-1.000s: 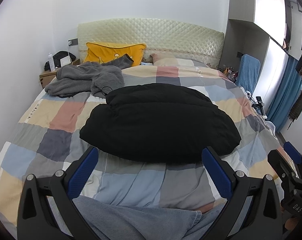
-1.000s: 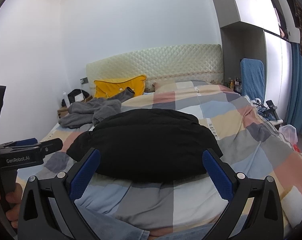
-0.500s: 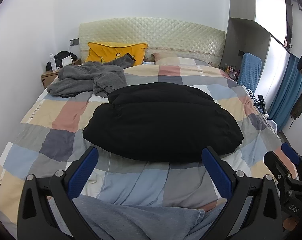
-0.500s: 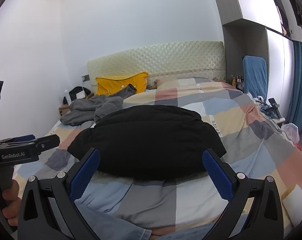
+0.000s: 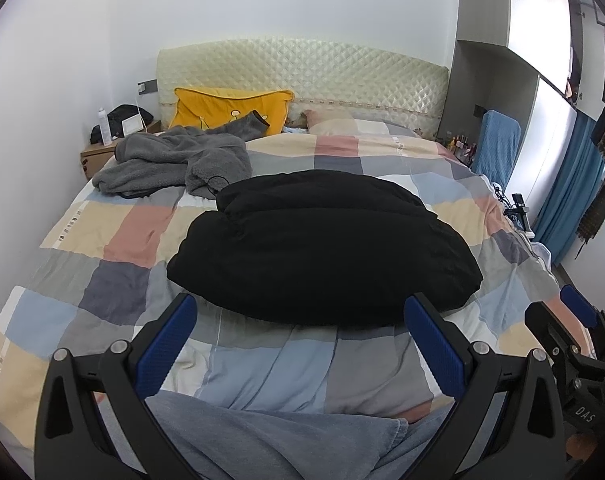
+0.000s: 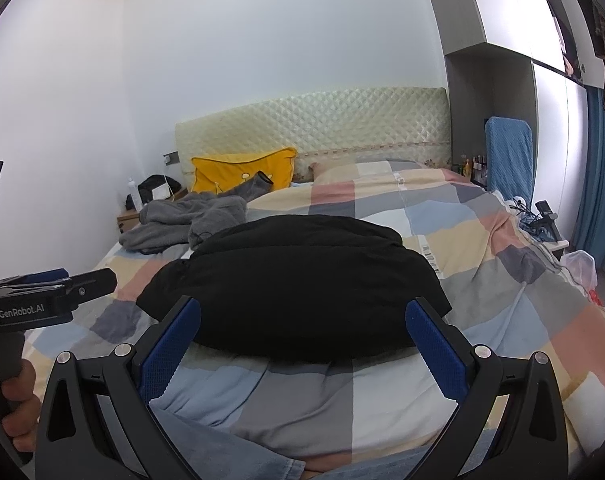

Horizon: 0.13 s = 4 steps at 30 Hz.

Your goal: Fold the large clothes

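A black padded jacket (image 5: 322,248) (image 6: 294,292) lies folded into a compact bundle in the middle of the checked bedspread (image 5: 114,236) (image 6: 482,240). My left gripper (image 5: 300,336) hangs open above the foot of the bed, short of the jacket's near edge, holding nothing. My right gripper (image 6: 302,338) is open too, just before the same edge and empty. A crumpled grey fleece garment (image 5: 174,160) (image 6: 182,220) lies at the far left by the pillows.
A yellow pillow (image 5: 230,110) leans on the quilted headboard (image 5: 302,68). A nightstand (image 5: 98,156) stands at the far left, a blue-covered chair (image 5: 496,144) and blue curtains (image 5: 562,192) at the right. Grey-blue fabric (image 5: 270,436) fills the bottom.
Both grippers have tilted slightly, so the bed sits a little lower in the right view. The jacket has not moved and both grippers stay open.
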### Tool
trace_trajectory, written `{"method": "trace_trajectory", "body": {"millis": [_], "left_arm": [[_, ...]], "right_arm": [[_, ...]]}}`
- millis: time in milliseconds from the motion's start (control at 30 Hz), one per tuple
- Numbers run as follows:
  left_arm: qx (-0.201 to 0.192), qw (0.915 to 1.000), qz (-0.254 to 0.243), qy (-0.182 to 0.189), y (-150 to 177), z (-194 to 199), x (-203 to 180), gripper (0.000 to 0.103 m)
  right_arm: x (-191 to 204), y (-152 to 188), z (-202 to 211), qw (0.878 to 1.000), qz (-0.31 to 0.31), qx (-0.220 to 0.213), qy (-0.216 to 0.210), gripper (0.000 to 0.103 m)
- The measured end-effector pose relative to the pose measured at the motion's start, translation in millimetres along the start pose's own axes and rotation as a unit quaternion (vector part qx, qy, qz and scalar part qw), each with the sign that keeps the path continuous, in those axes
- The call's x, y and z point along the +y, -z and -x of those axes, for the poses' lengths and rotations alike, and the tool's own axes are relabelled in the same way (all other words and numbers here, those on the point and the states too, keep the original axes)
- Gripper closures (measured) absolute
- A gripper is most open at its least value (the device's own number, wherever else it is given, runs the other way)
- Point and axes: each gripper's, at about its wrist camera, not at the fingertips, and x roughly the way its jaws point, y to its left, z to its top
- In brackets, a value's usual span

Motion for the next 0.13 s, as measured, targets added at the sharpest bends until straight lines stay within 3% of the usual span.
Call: {"method": "trace_trajectory", "body": {"millis": [133], "left_arm": [[-0.002,1.0,0.004,0.0,0.3,2.1,2.3,0.0]], "right_arm": [[1.0,0.4,1.4,1.0,0.0,-0.001,-0.002,0.0]]}}
